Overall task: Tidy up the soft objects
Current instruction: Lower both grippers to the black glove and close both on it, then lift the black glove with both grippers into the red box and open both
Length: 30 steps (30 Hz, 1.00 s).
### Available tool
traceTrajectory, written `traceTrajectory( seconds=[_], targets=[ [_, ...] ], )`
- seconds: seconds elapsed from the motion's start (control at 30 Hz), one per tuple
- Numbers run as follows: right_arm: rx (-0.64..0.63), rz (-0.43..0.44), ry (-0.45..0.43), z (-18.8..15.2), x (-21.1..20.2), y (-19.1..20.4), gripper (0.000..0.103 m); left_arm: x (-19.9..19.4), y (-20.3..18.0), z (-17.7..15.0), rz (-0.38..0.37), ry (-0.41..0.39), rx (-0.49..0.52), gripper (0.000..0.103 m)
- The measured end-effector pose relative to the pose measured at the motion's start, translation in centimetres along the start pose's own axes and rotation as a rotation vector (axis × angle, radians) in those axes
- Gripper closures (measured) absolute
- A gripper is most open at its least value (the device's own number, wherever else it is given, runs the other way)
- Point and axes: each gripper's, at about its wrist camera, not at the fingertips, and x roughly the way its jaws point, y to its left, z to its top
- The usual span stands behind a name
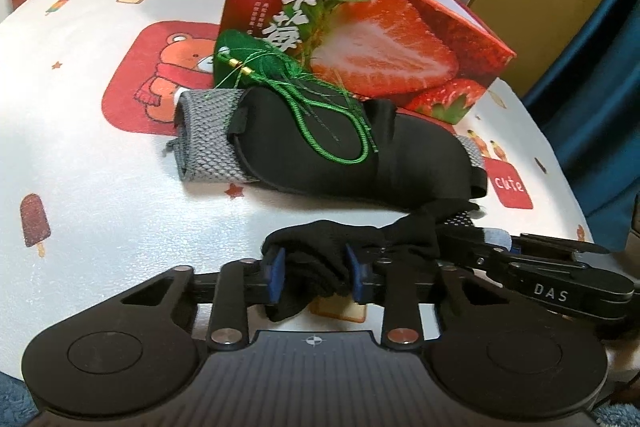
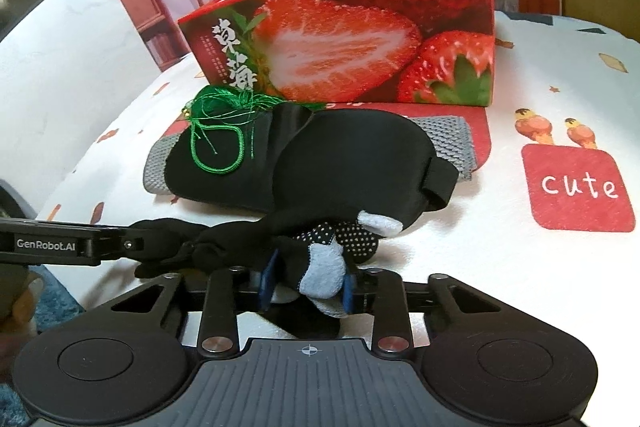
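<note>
Black knit sock point(image 1: 320, 259) with pale-blue toe clenched at opposite ends by our left gripper point(image 1: 316, 277) and right gripper point(image 2: 306, 287), likely stretched for folding near the open strawberry-printed red box point(image 1: 360, 39).

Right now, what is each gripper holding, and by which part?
Both hold one black sock: the left gripper pinches its plain black end, the right gripper its pale blue patch at the other end.

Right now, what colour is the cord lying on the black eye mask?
Green cord, clearest in the left wrist view.
</note>
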Motion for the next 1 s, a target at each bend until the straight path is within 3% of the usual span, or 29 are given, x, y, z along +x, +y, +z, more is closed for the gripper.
traceTrajectory(
  seconds=[0.17, 1.0],
  targets=[
    [-0.009, 0.007, -0.028, 0.0, -0.7, 0.3, 0.087, -0.4, -0.2, -0.1, -0.008, -0.016, 0.011, 0.080],
    [-0.043, 0.019, -0.171, -0.2, -5.1, 2.1, 0.088, -5.6, -2.5, -0.5, -0.004, -0.178, 0.111, 0.080]
  ],
)
